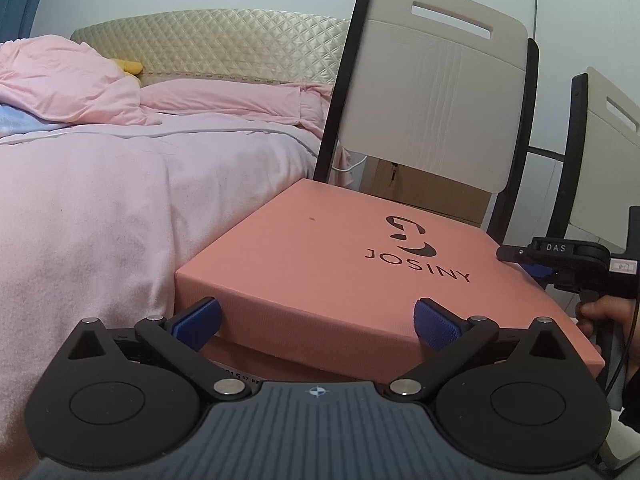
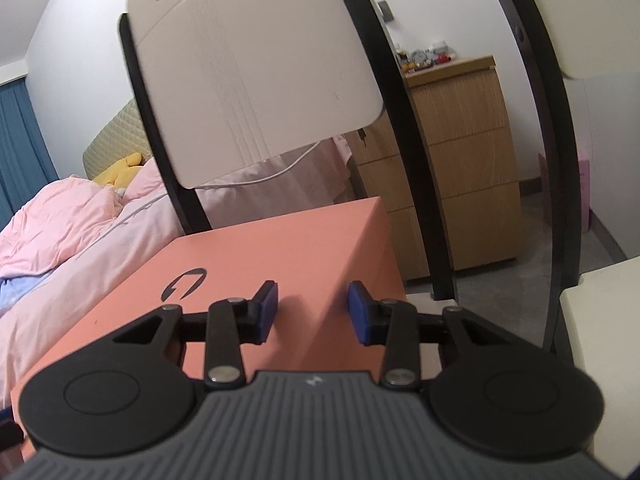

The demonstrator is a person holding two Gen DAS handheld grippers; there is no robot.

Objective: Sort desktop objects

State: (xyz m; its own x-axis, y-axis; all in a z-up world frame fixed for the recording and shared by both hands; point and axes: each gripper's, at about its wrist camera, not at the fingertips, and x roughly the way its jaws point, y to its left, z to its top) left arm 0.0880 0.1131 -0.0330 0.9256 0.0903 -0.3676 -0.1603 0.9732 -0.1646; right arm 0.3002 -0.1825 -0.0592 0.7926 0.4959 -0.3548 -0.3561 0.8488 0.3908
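Note:
A salmon-pink shoe box marked JOSINY (image 1: pixel 340 256) lies on a chair seat beside the bed; it also shows in the right wrist view (image 2: pixel 280 256). My left gripper (image 1: pixel 316 326) is wide open, its blue pads (image 1: pixel 200 320) at the box's near side, one on each side of the lid's front face. My right gripper (image 2: pixel 312 308) is open, its blue pads (image 2: pixel 267 308) straddling the box's right top edge. The right gripper also shows in the left wrist view (image 1: pixel 560 260) at the box's far right corner, held by a hand.
The chair's white backrest with black frame (image 1: pixel 436 92) rises just behind the box. A second chair (image 1: pixel 600 152) stands to the right. A bed with pink bedding (image 1: pixel 120 180) is on the left. A wooden drawer chest (image 2: pixel 460 168) stands behind.

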